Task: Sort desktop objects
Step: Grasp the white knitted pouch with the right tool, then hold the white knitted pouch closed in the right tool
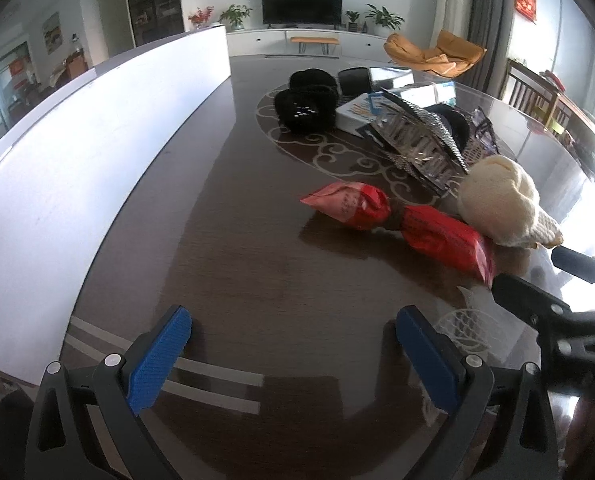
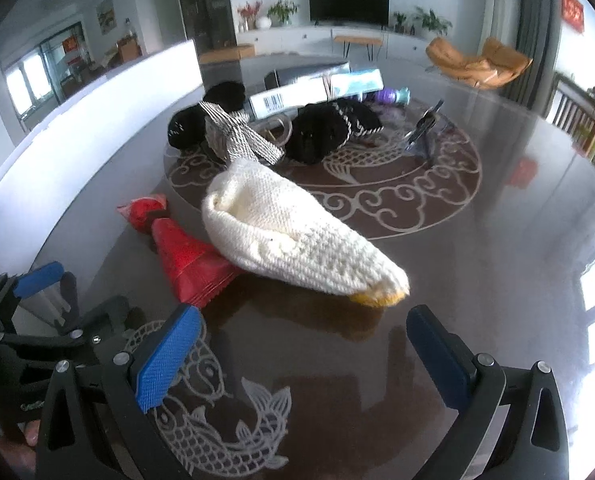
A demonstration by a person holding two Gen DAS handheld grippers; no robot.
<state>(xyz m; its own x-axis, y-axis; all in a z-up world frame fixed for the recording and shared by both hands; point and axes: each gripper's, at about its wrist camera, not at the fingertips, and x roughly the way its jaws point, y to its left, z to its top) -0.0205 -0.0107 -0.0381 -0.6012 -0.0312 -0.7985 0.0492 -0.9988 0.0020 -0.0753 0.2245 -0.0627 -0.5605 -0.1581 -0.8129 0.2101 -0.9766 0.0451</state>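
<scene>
Both grippers, left gripper [image 1: 293,354] and right gripper [image 2: 303,354], hover spread and empty; the cream knitted sock [image 2: 297,236] lies just ahead of the right fingers (likely the next pick), needing a short advance and a pinch.

Cream knitted sock [image 2: 297,236] lies touching red packet [image 2: 189,264] on table [image 2: 477,280]

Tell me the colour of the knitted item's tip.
Yellow; the rest of the knitted item is cream. The right wrist view shows it best.

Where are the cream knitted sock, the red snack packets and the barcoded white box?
cream knitted sock [image 2: 297,236]: right wrist view, middle of its body.
red snack packets [image 1: 437,232]: left wrist view, nearer packet's middle.
barcoded white box [image 2: 293,96]: right wrist view, long side face.
</scene>
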